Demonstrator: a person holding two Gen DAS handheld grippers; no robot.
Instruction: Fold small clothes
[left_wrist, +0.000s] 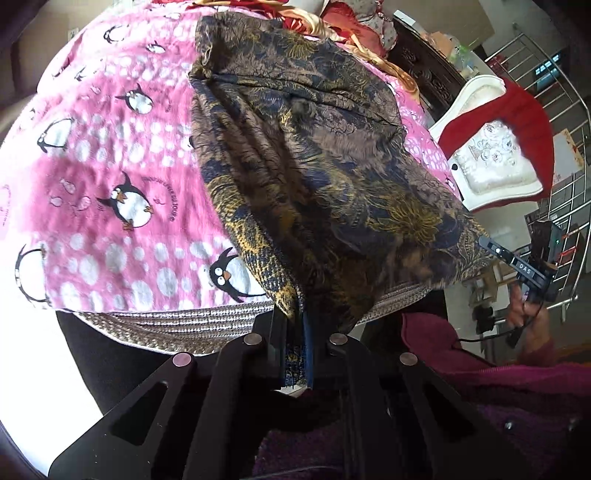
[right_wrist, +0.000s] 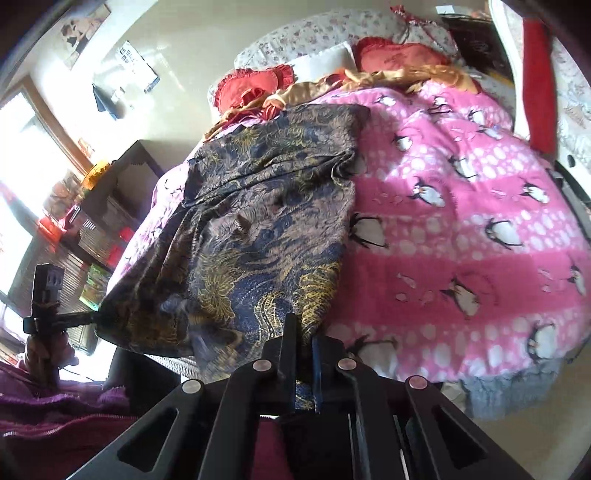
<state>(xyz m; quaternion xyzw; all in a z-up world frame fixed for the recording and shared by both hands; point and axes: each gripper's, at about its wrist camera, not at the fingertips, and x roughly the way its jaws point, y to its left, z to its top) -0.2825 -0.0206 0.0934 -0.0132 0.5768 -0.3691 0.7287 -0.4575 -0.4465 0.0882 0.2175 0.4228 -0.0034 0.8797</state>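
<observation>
A dark patterned garment (left_wrist: 314, 155), brown, navy and gold, lies stretched across a pink penguin blanket (left_wrist: 110, 166) on a bed. My left gripper (left_wrist: 293, 332) is shut on the garment's near corner at the bed's edge. My right gripper (right_wrist: 304, 350) is shut on the garment's (right_wrist: 258, 221) other near corner. Each gripper shows in the other's view: the right one (left_wrist: 524, 269) at the far right, the left one (right_wrist: 70, 317) at the far left, both pinching the cloth's lower hem.
Red frilled pillows (right_wrist: 255, 83) and a gold cloth (right_wrist: 406, 75) lie at the bed's head. A white chair with red cloth (left_wrist: 495, 140) stands beside the bed, near a metal railing (left_wrist: 569, 155). A dark shelf unit (right_wrist: 110, 206) stands left of the bed.
</observation>
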